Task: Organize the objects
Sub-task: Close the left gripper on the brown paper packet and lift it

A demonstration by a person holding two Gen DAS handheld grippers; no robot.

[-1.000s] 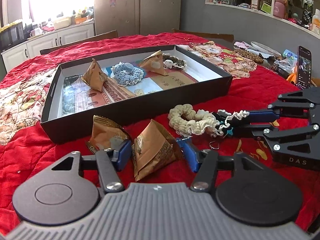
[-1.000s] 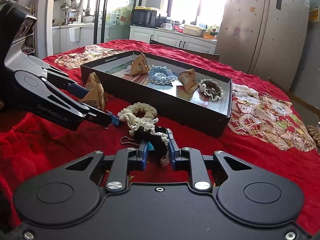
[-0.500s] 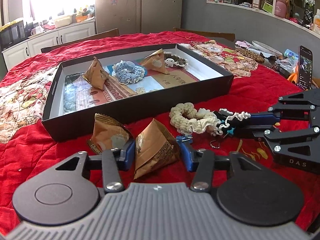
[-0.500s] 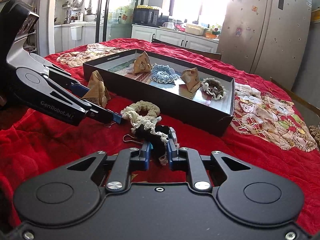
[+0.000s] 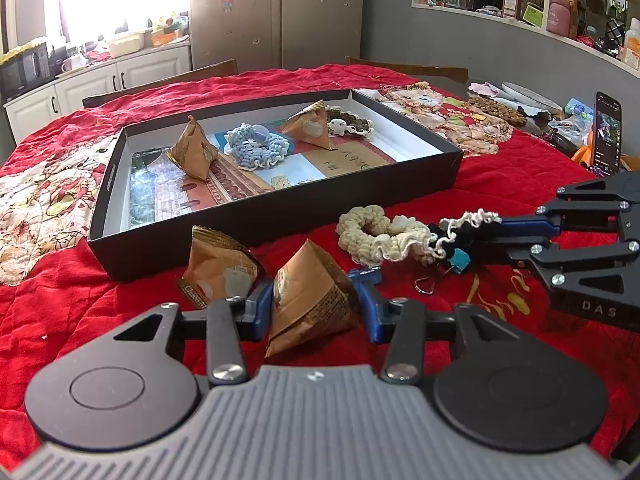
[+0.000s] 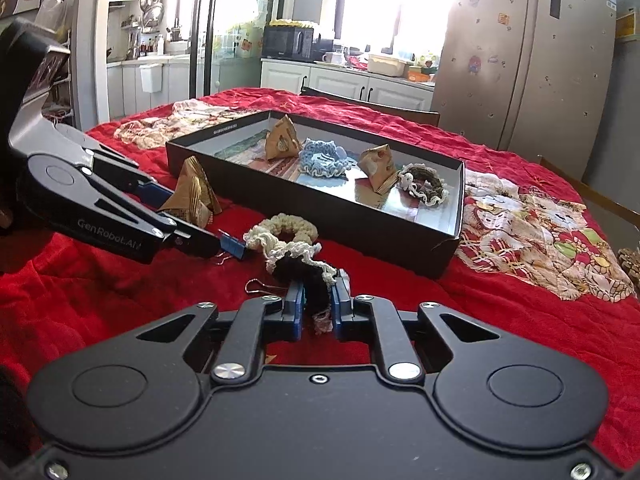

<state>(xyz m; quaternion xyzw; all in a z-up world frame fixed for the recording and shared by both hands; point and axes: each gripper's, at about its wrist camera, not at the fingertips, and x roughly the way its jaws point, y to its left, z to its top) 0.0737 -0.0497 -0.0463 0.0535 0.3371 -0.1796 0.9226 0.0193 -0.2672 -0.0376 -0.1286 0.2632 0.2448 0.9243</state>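
While your left gripper (image 5: 316, 304) is closing around the brown pyramid packet (image 5: 310, 292) on the red tabletop cloth (image 5: 60, 320), its blue pads sit against the packet's sides. Your right gripper (image 6: 318, 304) is clamped tight on the black-and-cream scrunchie (image 6: 298, 266), just in front of the black box (image 6: 360, 224). A cream scrunchie (image 5: 372, 232) lies between both grippers, touching the held one.

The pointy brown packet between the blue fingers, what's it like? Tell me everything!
The brown packet is a crinkly, foil-like snack pouch shaped like a pyramid, tip up, with printed writing and a pale picture. It sits on the red quilt, outside the box. The left gripper is closing on it, blue pads at both its sides. A second packet stands just left.
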